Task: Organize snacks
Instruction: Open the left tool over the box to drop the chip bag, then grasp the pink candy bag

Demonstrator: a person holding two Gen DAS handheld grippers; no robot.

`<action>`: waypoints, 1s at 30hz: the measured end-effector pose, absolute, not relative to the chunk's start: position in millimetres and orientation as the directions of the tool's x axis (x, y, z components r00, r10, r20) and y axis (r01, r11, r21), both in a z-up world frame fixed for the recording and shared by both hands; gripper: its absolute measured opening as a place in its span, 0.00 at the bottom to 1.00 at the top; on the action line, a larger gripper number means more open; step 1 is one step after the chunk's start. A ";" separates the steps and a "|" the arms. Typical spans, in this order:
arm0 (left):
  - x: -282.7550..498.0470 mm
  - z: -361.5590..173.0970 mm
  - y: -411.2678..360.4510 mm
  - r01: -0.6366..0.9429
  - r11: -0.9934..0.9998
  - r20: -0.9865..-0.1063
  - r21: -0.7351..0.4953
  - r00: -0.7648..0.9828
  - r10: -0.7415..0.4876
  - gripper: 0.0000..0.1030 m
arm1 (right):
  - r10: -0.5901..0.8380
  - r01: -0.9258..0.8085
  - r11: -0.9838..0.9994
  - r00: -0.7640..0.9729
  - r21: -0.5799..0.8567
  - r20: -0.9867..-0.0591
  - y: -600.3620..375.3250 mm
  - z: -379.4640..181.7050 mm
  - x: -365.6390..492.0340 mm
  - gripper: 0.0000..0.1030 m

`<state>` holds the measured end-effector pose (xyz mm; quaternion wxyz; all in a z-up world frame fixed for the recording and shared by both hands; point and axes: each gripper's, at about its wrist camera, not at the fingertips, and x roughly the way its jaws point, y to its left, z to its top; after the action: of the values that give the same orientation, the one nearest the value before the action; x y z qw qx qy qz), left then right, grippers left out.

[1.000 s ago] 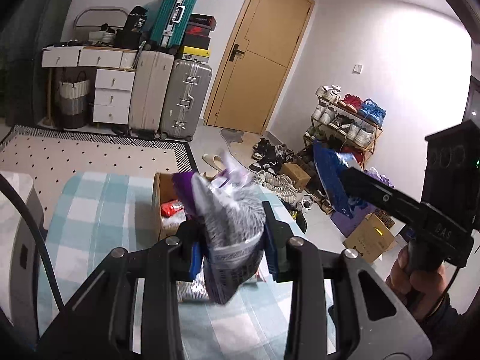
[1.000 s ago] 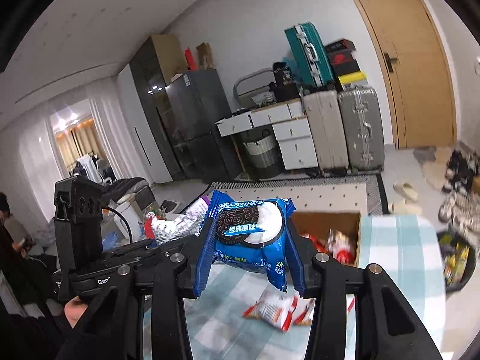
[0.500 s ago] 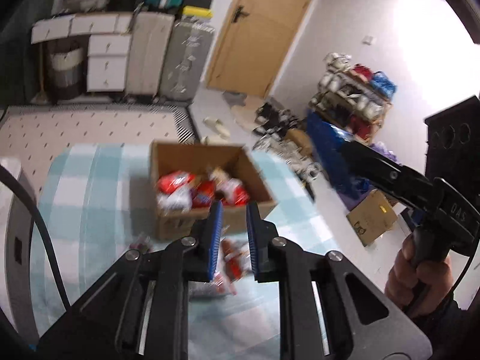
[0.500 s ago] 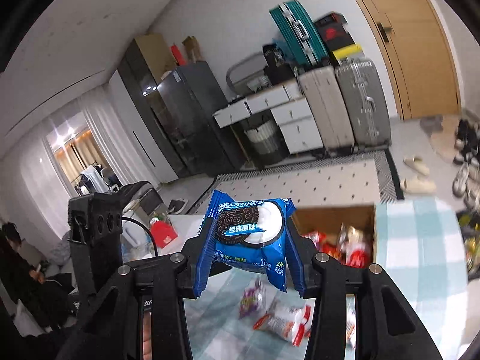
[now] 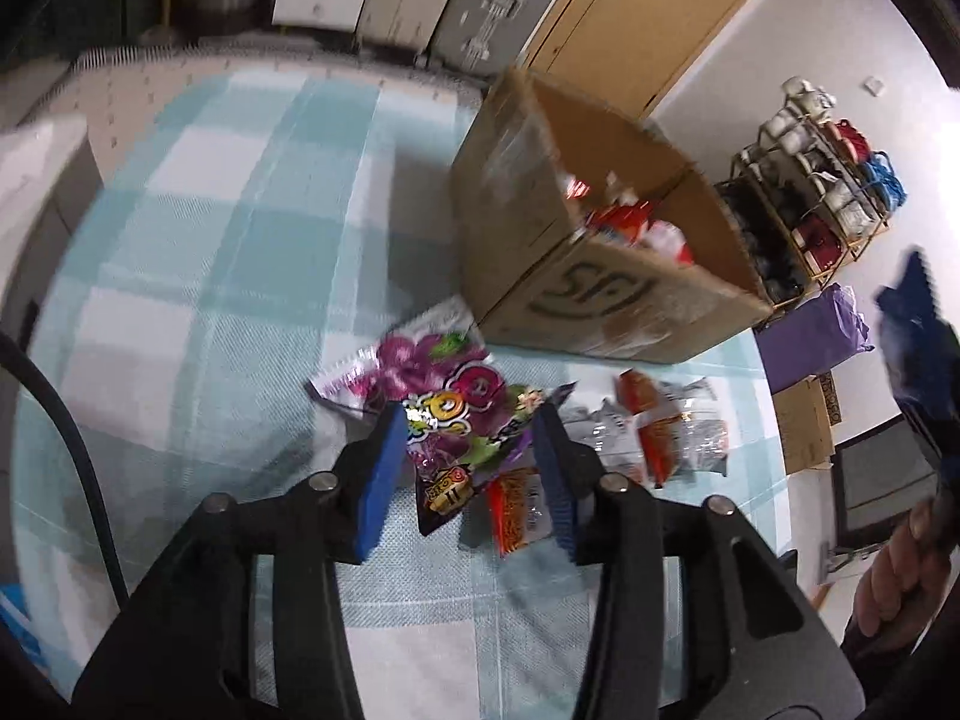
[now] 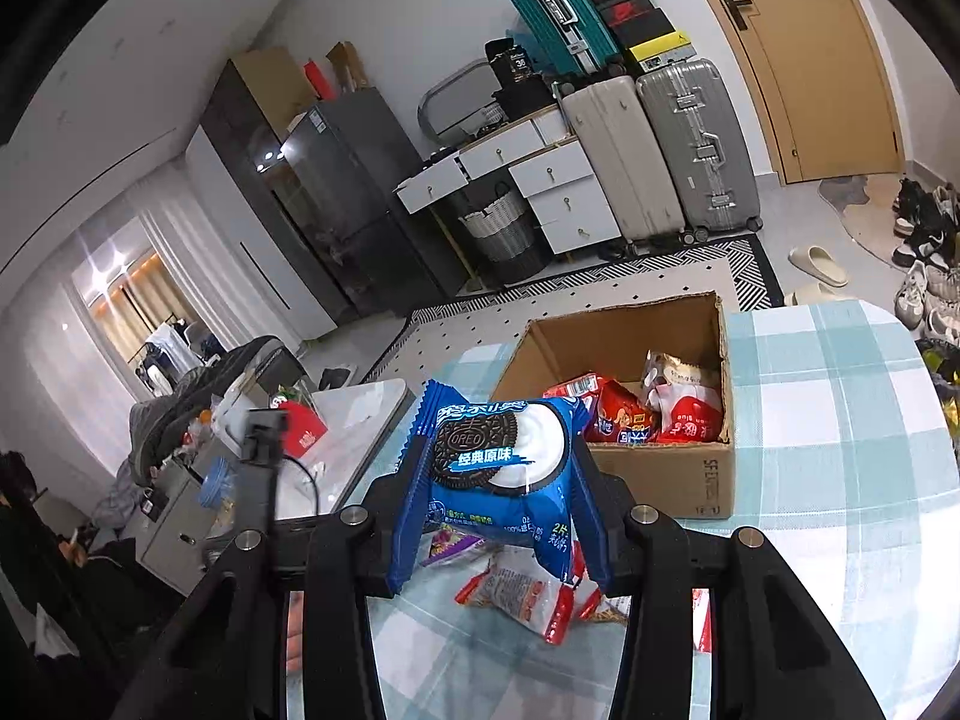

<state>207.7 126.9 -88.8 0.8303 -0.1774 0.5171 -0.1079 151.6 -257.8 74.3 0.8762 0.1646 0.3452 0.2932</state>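
Observation:
My left gripper (image 5: 468,420) points down at the checked tablecloth (image 5: 198,252). Its jaws are opening and straddle a purple candy packet (image 5: 432,369) that lies flat; the pads do not press on it. Red and clear snack packets (image 5: 666,426) lie just to its right. The open cardboard box (image 5: 606,306) stands behind them with several red packets inside. My right gripper (image 6: 499,480) is shut on a blue Oreo packet (image 6: 501,450), held in the air in front of the box (image 6: 666,480). Below it lie a red snack packet (image 6: 522,594) and the purple packet (image 6: 450,540).
Suitcases (image 6: 696,144) and white drawers (image 6: 552,192) stand against the far wall beside a wooden door (image 6: 822,60). A shoe rack (image 5: 822,192) and a small carton (image 5: 804,420) sit on the floor past the table's right edge. A white side unit (image 6: 354,420) borders the table's left.
The left gripper let go of its purple-grey packet, closed empty above the box, then dropped to the table with its jaws parting over the purple candy packet. The right gripper sank a little with the Oreo packet.

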 end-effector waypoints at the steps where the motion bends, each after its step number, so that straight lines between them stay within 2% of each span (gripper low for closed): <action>1: 212.4 -96.2 126.4 -0.018 0.911 -0.826 -0.412 0.429 -0.365 0.45 | 0.629 -0.401 0.773 0.588 0.492 -0.509 -258.4 73.2 151.0 0.43; 4: 221.3 -115.1 128.9 -0.066 0.894 -0.831 -0.443 0.405 -0.382 0.59 | 0.626 -0.397 0.775 0.588 0.491 -0.513 -262.6 69.3 151.7 0.43; 6: 225.1 -121.7 131.8 -0.109 0.872 -0.824 -0.477 0.401 -0.401 0.59 | 0.624 -0.393 0.776 0.587 0.493 -0.516 -265.5 67.2 150.9 0.43; 10: 233.4 -133.5 129.0 -0.150 0.875 -0.841 -0.460 0.390 -0.375 0.70 | 0.623 -0.383 0.776 0.589 0.501 -0.515 -271.1 63.0 149.8 0.43; 18: 243.2 -139.4 121.9 -0.194 0.859 -0.829 -0.475 0.427 -0.362 0.72 | 0.627 -0.380 0.772 0.584 0.509 -0.515 -273.2 58.7 145.7 0.43; 20: 242.5 -140.0 120.2 -0.186 0.853 -0.817 -0.487 0.441 -0.371 0.57 | 0.629 -0.374 0.769 0.584 0.518 -0.513 -275.4 58.0 146.0 0.43; 22: 238.8 -141.9 121.4 -0.191 0.829 -0.795 -0.526 0.456 -0.400 0.54 | 0.629 -0.372 0.769 0.585 0.520 -0.512 -277.4 57.5 145.3 0.43; 26: 232.7 -137.4 118.5 -0.147 0.840 -0.785 -0.523 0.468 -0.407 0.39 | 0.628 -0.366 0.769 0.585 0.524 -0.513 -279.4 56.1 145.7 0.43; 27: 231.4 -136.2 117.9 -0.141 0.838 -0.783 -0.526 0.466 -0.413 0.38 | 0.628 -0.365 0.769 0.585 0.525 -0.513 -279.4 57.4 145.4 0.43; 28: 229.6 -136.2 119.8 -0.150 0.843 -0.792 -0.517 0.458 -0.404 0.14 | 0.628 -0.365 0.769 0.586 0.525 -0.513 -280.2 57.7 144.7 0.43; 30: 228.2 -140.1 125.6 -0.163 0.817 -0.780 -0.553 0.445 -0.440 0.14 | 0.625 -0.364 0.771 0.588 0.523 -0.513 -282.0 57.5 144.6 0.43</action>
<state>228.2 125.6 -140.1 0.7990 -0.2897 0.5198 -0.0866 144.6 -282.0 57.5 0.8718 0.1844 0.3545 0.2835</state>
